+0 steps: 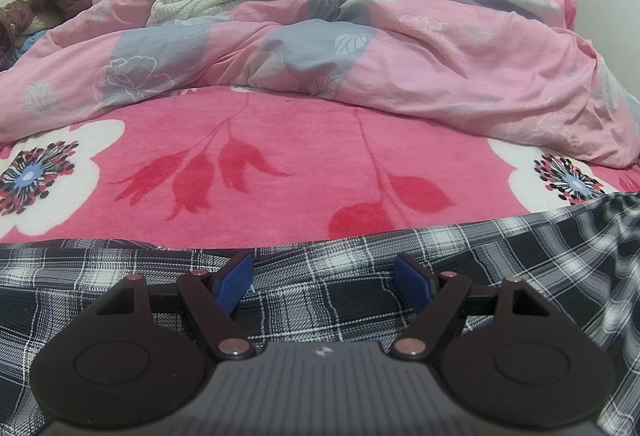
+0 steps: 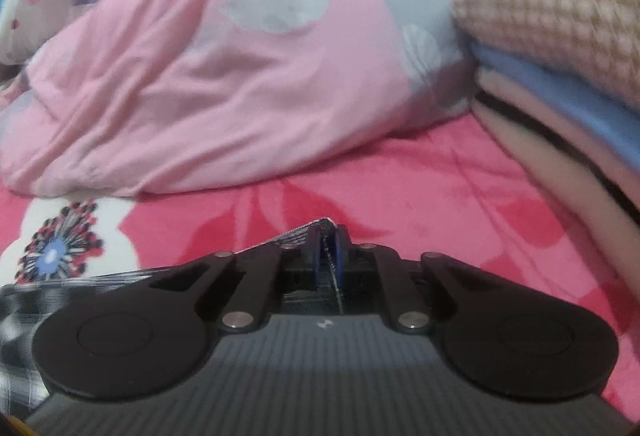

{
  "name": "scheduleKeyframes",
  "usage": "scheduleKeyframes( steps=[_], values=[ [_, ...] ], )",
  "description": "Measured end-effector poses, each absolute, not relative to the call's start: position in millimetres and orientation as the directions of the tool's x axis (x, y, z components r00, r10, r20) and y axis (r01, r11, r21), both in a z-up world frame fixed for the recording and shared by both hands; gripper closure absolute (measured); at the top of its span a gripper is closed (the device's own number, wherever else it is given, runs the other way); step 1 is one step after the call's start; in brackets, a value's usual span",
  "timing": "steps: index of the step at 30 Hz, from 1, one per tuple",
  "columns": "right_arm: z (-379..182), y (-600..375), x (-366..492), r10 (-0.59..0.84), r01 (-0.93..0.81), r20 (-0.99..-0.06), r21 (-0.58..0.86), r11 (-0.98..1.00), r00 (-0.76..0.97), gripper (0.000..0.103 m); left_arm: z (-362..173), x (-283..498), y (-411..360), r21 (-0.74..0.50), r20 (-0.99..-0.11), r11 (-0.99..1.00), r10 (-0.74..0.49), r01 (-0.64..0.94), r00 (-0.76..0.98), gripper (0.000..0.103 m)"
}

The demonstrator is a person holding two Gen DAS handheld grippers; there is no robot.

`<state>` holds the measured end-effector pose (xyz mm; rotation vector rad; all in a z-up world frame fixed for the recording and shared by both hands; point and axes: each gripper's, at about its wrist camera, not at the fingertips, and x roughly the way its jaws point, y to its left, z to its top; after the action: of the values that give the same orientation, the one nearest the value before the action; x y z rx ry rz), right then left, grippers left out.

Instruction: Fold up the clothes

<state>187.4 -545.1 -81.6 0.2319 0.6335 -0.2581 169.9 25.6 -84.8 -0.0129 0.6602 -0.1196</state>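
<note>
Pink flowered bed (image 1: 304, 140), quilt (image 1: 360, 48) far. Left tongs (image 1: 324, 282) apart over plaid shirt (image 1: 320, 300). Right tongs (image 2: 329, 250) clamped on shirt edge.

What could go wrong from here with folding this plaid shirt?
The right gripper pinches only a thin edge of the plaid shirt, so it may slip out. The left gripper stands open over the cloth, leaving that side unheld and likely to drag or bunch on the blanket.
</note>
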Motion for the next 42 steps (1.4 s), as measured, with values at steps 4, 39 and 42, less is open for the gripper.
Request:
scheduleKeyframes(
  steps=[4,39,42],
  values=[
    [-68,-569,162,-0.212,0.388,-0.561,0.214,0.896,0.800,0.087,-85,170,25,-0.044,-0.613,0.993,-0.111,0.106,0.782,0.024],
    [-91,-556,-50,-0.082,0.393,-0.473,0.610,0.688,0.877,0.101,-55,48,-96,-0.008,-0.596,0.902,-0.351,0.432,0.722,0.024],
    [-101,-558,-52,-0.096,0.432,-0.513,0.593,0.679,0.853,0.101,-63,53,-92,-0.019,-0.619,0.905,-0.345,0.425,0.706,0.025]
  ],
)
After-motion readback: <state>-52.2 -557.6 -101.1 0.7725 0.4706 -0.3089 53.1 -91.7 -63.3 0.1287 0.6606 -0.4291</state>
